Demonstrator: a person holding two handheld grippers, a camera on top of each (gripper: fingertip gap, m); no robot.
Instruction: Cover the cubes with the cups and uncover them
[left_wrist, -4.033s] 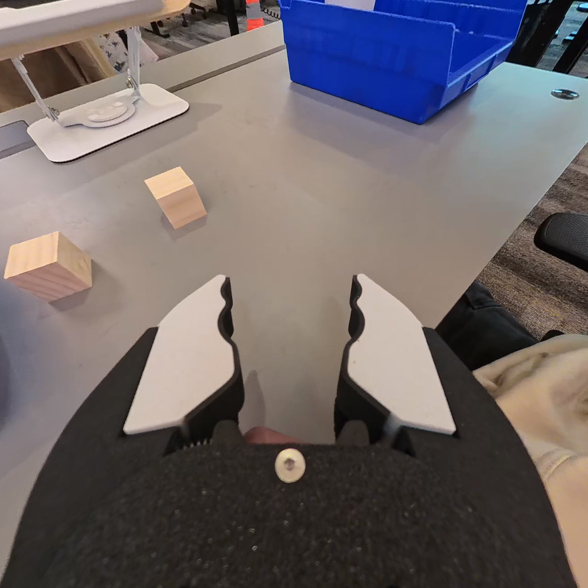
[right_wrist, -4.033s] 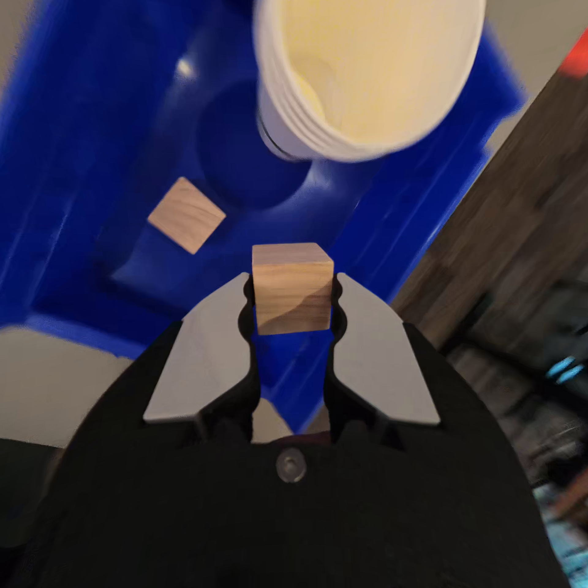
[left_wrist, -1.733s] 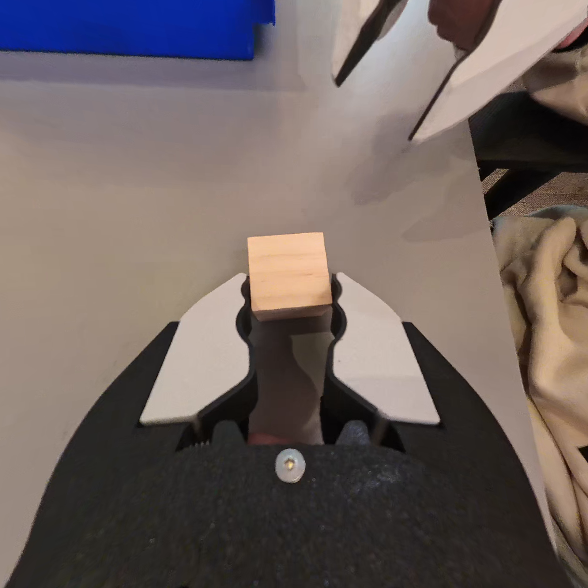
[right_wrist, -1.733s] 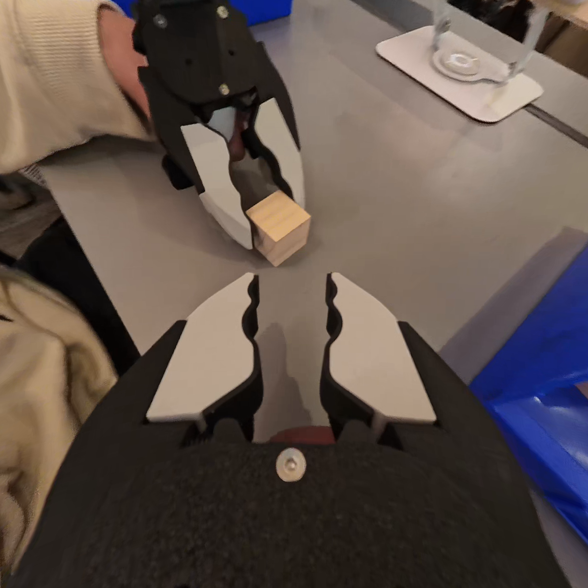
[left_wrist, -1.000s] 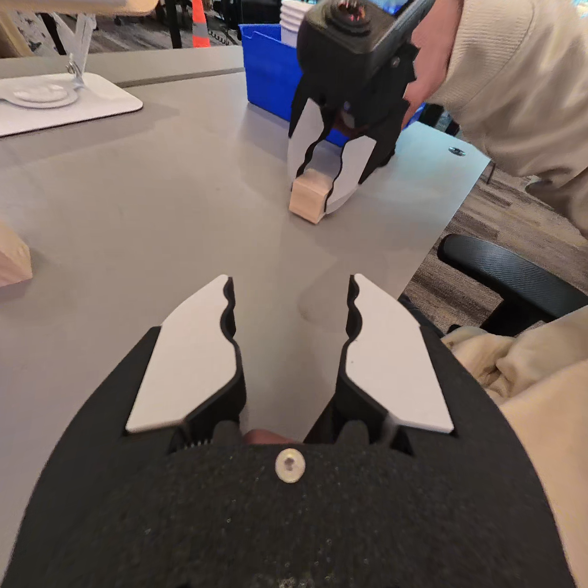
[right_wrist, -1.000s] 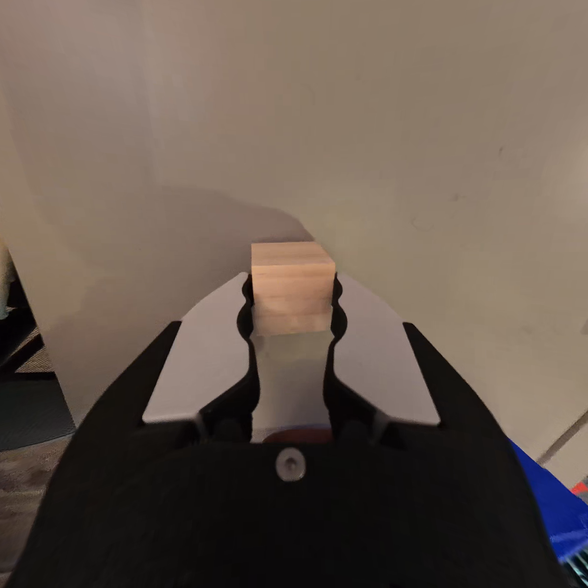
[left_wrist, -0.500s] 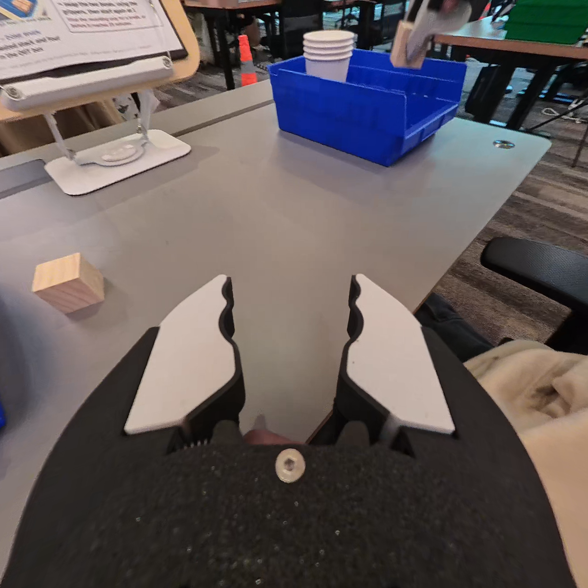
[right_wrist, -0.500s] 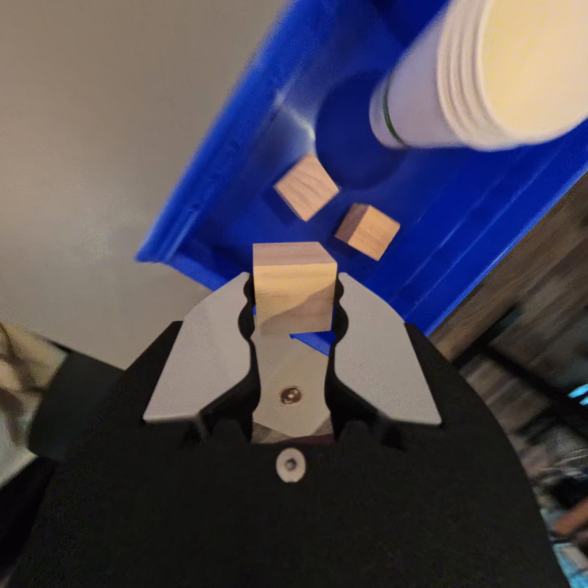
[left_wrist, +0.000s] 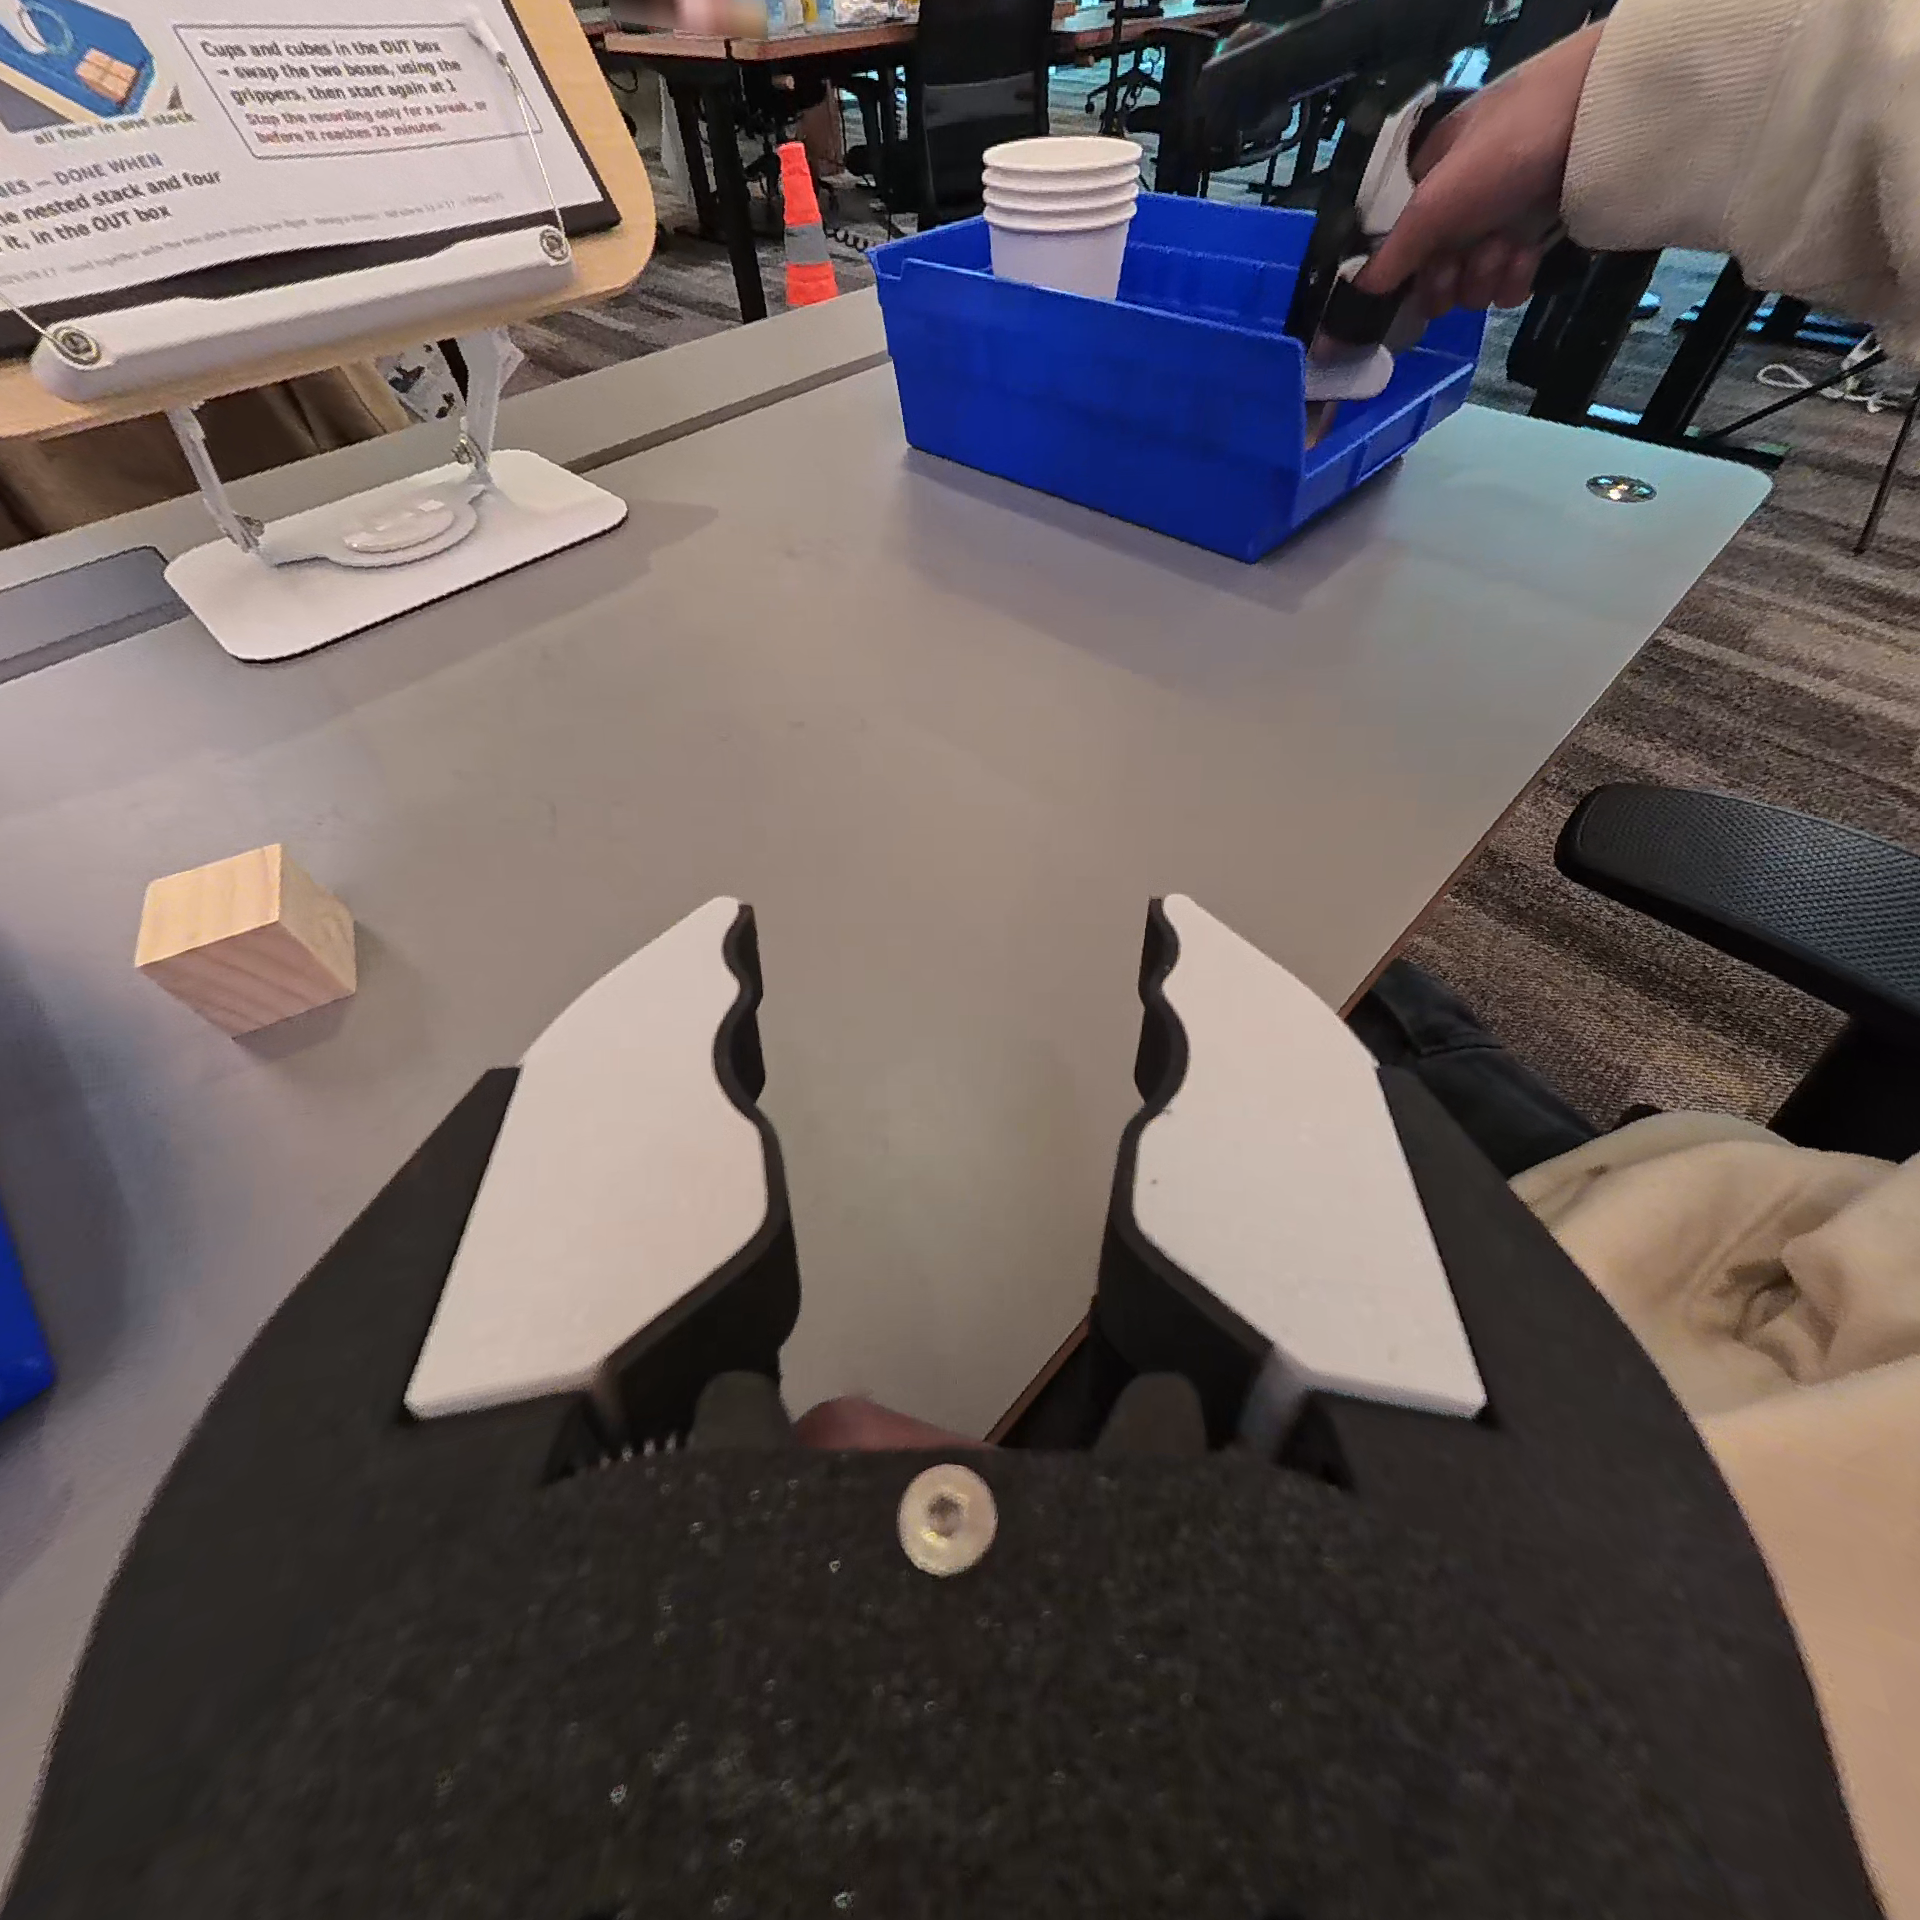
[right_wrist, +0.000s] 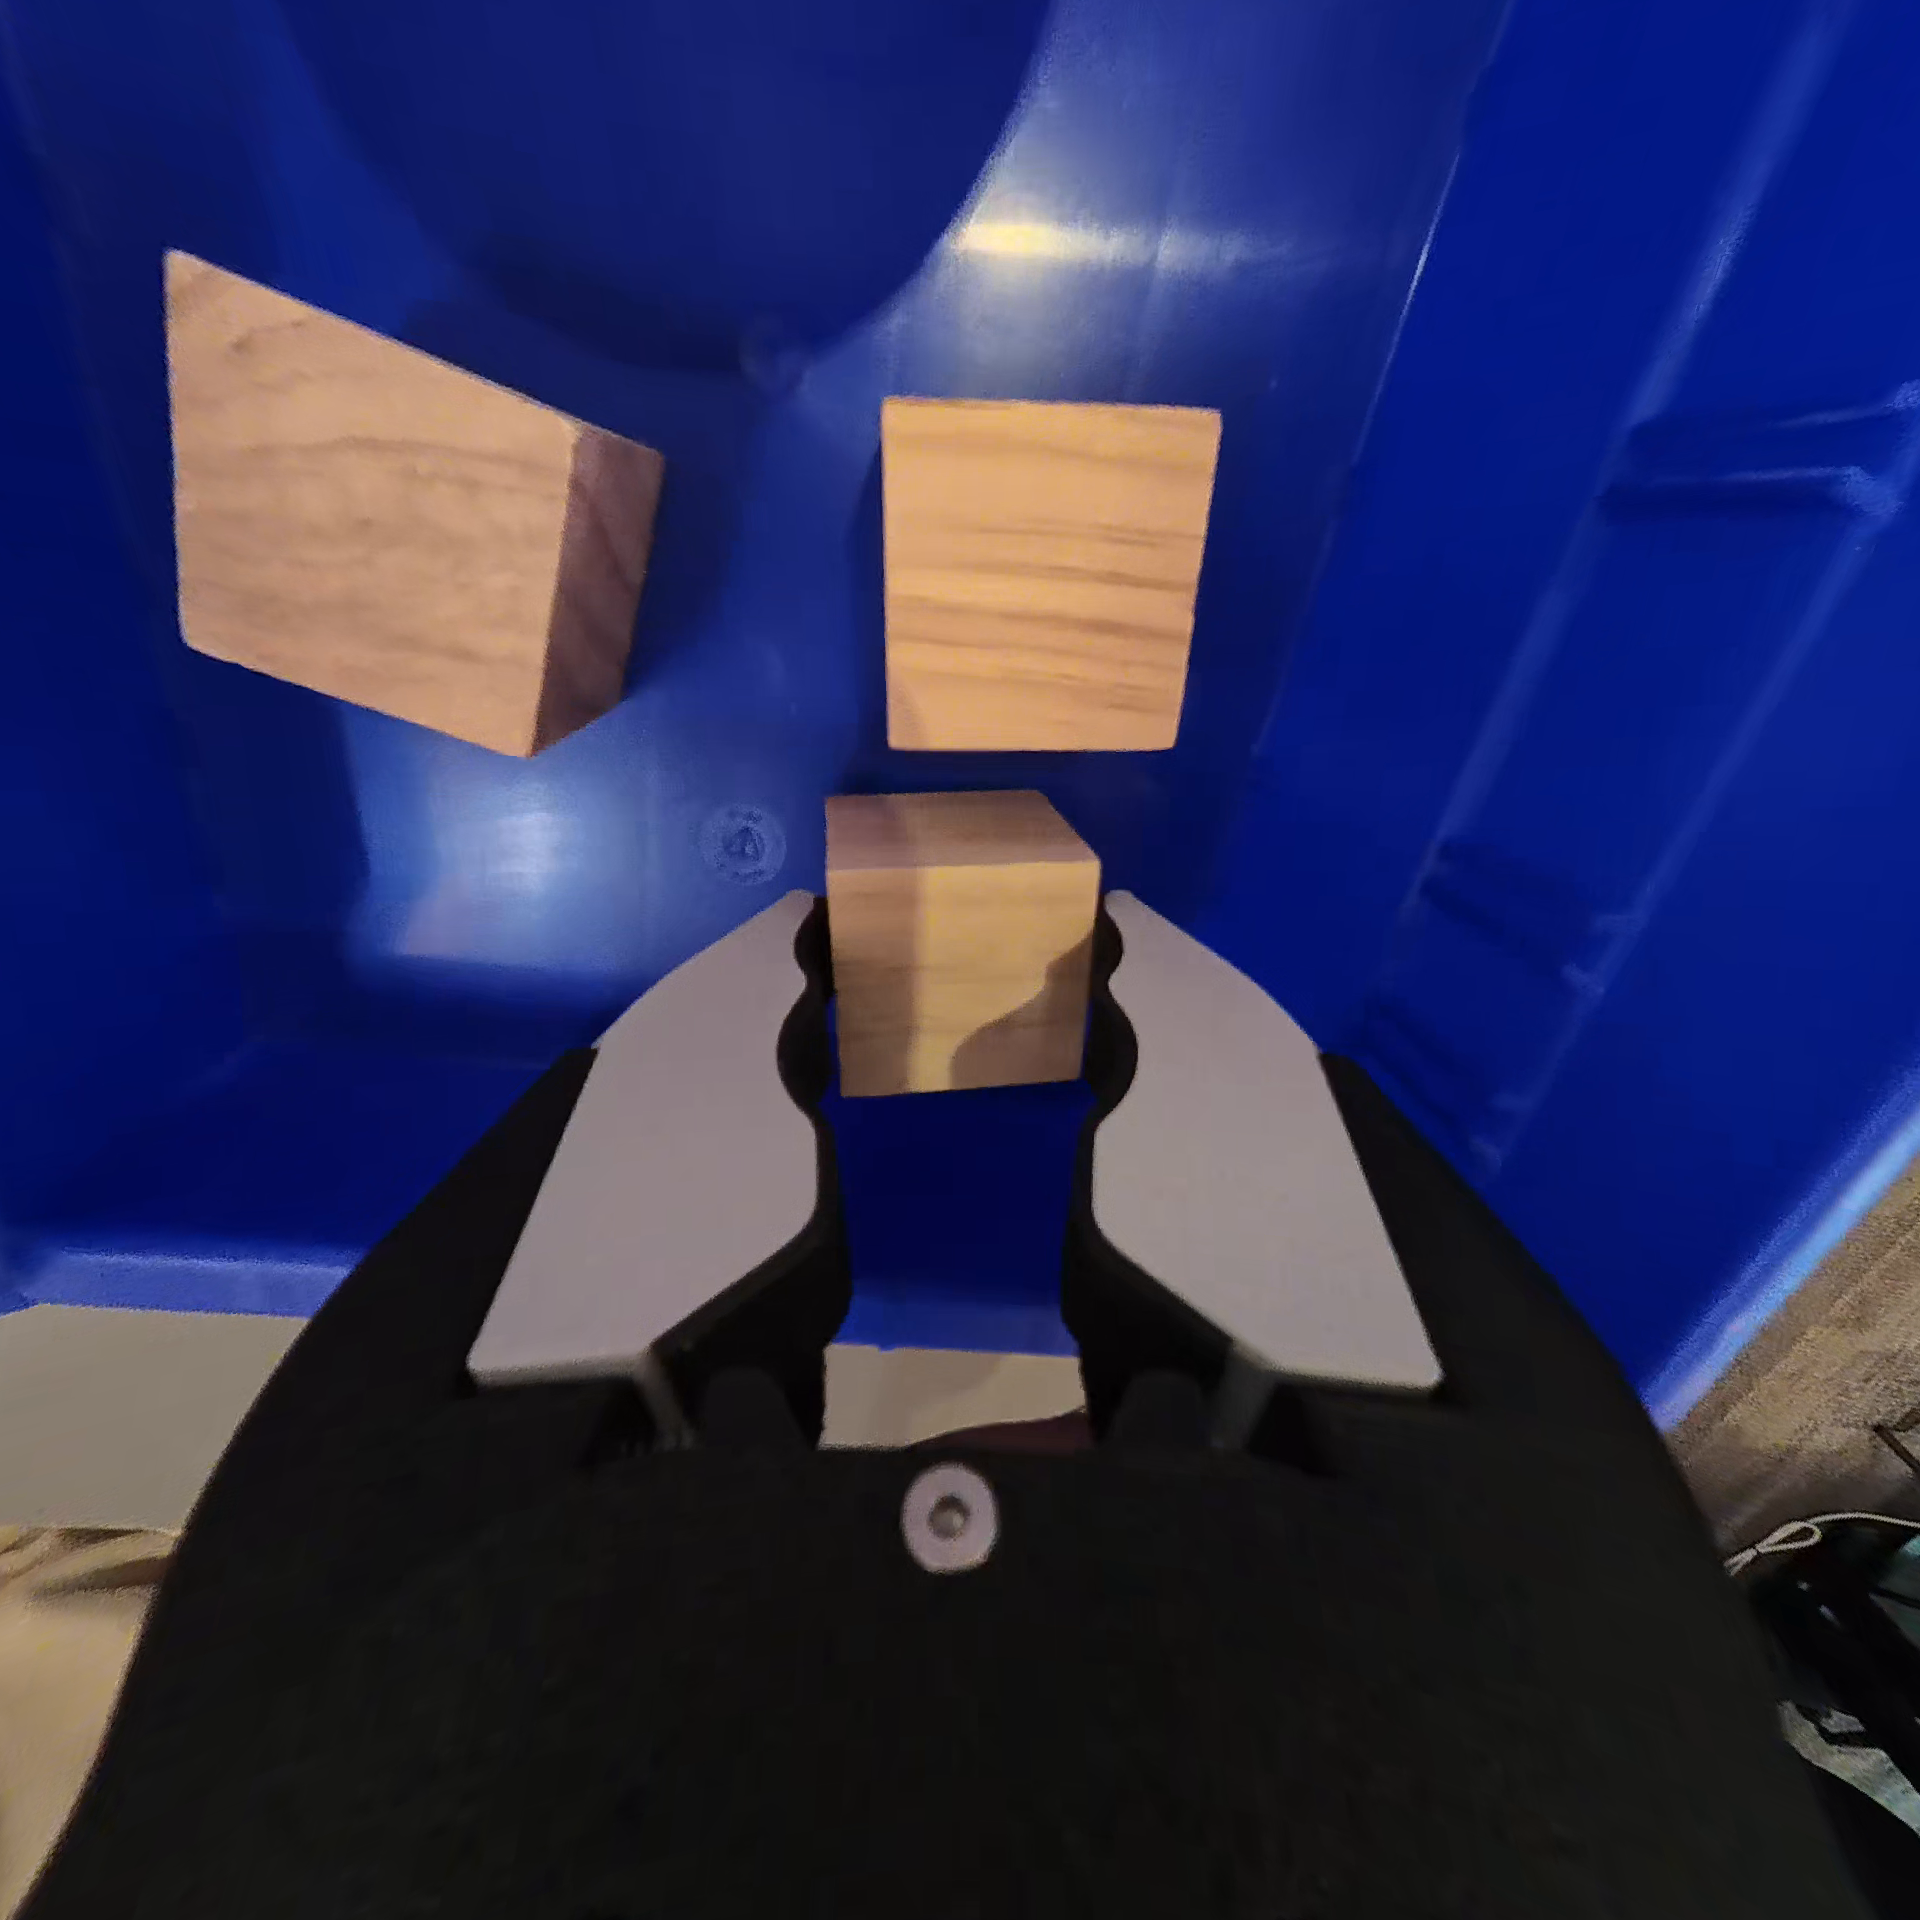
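My right tongs (right_wrist: 961, 940) are down inside the blue plastic bin (right_wrist: 1558, 623), pinching a small pale wooden cube (right_wrist: 961, 935) between their pads just above the bin floor. Two more wooden cubes lie on that floor beyond it: a darker one (right_wrist: 405, 499) to the left, turned at an angle, and a lighter one (right_wrist: 1044, 577) straight ahead, apart from each other. Half a second ago I was above the bin's rim with the same cube; now the walls fill my view (the picture is a little smeared).

From my left wrist view, the bin (left_wrist: 1143, 416) sits toward the far right corner of the grey counter (left_wrist: 935, 675), with a nested stack of white paper cups (left_wrist: 1060, 213) standing upright at its left end. The left tongs (left_wrist: 948, 971) gape wide with nothing between them, near the counter's near edge. One light wooden cube (left_wrist: 244, 940) rests alone on the counter near its left edge. A white document stand (left_wrist: 395, 535) sits toward the far left.
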